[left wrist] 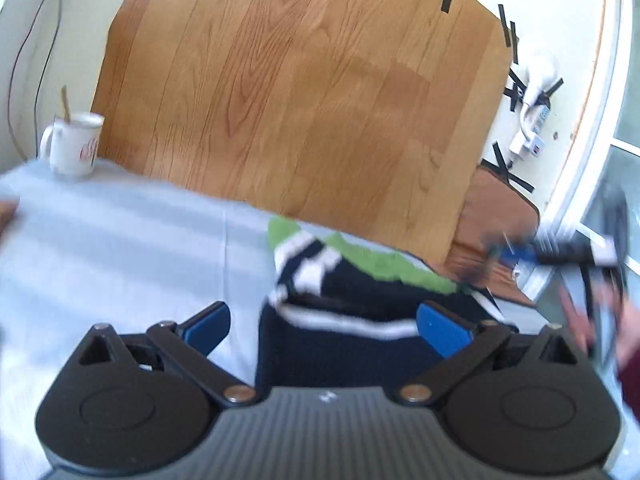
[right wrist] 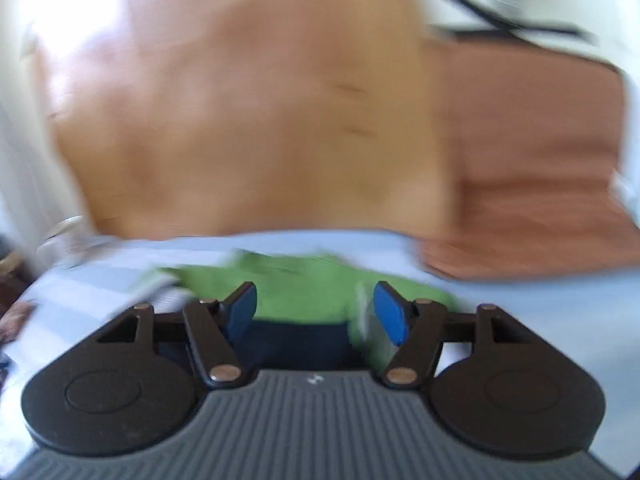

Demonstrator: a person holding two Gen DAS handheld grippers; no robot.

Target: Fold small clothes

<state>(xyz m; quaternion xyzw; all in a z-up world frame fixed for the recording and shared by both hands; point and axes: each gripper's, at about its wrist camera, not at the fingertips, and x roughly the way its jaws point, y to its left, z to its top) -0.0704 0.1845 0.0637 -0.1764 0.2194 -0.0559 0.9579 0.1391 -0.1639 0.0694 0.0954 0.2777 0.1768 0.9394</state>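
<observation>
- The small navy, green and white striped garment (left wrist: pixel 344 280) lies bunched on the pale cloth-covered table (left wrist: pixel 120 240), lower centre in both views.
- Left claw (left wrist: pixel 324 324) gapes wide above the navy part; right claw (right wrist: pixel 316 310), also wide, holds nothing.
- Judged step: reaching in to grasp; next, pinch an edge and spread the garment flat.

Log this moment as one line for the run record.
left tongs: open over garment | right tongs: open over garment | cloth: spread | mug: upright
</observation>
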